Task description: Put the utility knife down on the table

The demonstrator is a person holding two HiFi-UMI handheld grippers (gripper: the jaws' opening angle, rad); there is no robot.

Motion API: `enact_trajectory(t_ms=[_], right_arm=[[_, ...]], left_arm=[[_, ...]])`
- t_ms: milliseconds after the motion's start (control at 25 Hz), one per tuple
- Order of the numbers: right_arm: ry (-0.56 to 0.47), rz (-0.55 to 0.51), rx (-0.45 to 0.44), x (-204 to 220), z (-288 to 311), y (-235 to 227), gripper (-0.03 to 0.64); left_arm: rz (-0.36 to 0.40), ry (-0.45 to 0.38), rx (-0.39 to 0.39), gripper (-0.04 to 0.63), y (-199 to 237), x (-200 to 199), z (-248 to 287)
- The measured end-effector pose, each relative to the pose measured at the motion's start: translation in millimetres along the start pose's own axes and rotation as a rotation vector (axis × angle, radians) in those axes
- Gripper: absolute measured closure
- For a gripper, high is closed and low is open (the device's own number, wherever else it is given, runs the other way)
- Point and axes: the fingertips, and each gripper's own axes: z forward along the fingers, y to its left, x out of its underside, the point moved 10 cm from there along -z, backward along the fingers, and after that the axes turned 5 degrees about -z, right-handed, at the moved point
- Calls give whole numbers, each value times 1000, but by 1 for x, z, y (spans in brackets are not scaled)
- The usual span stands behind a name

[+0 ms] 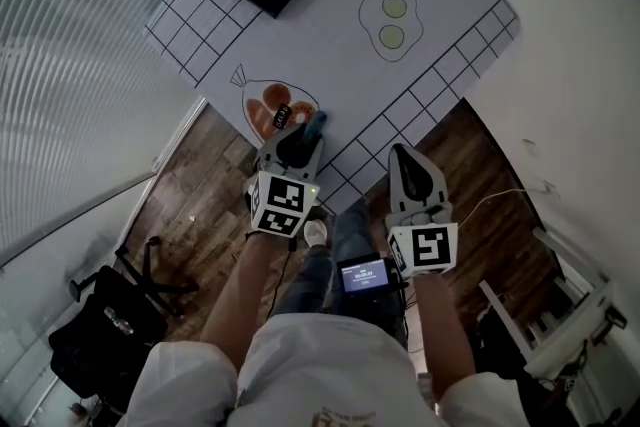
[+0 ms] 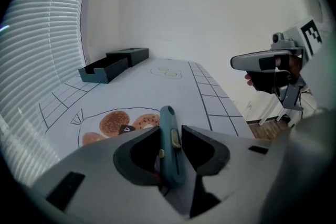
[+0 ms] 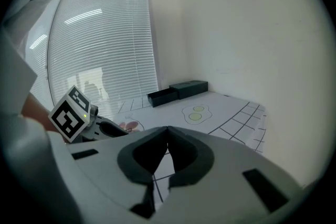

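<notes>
soft daylight through blinds (image 3: 105, 44), dim room, dark warped fisheye edges

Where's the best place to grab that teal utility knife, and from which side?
Grip the utility knife mid-handle, on its two flat flanks, coming from its rear end along its length. The body is long and slim, so those flanks offer parallel faces. The left gripper holds it so, its nose pointing forward over the table.
</notes>
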Motion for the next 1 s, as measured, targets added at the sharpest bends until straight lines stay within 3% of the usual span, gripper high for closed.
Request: enact_trajectory(t_ms=[80, 240, 440, 640, 680, 720, 760, 1000], right_arm=[[-4, 0, 7, -1, -2, -1, 609], [-2, 2, 12, -3, -7, -4, 609], [-5, 6, 1, -5, -6, -5, 609], [-11, 20, -28, -5, -4, -4, 609], [-13, 21, -34, -5, -4, -4, 609], [-14, 21, -40, -5, -5, -3, 609], [-14, 19, -46, -6, -5, -2, 609], [-17, 18, -73, -15, -6, -2, 609]], left_arm=[[4, 1, 14, 444, -2, 0, 1], [23, 3, 17, 340, -9, 0, 1], [27, -1, 6, 334, -5, -7, -2], [14, -47, -51, 337, 6, -16, -15], [2, -54, -59, 390, 7, -18, -19], [-10, -58, -67, 508, 8, -20, -24], [-21, -60, -74, 568, 8, -21, -28], [-64, -75, -57, 588, 10, -20, -45]])
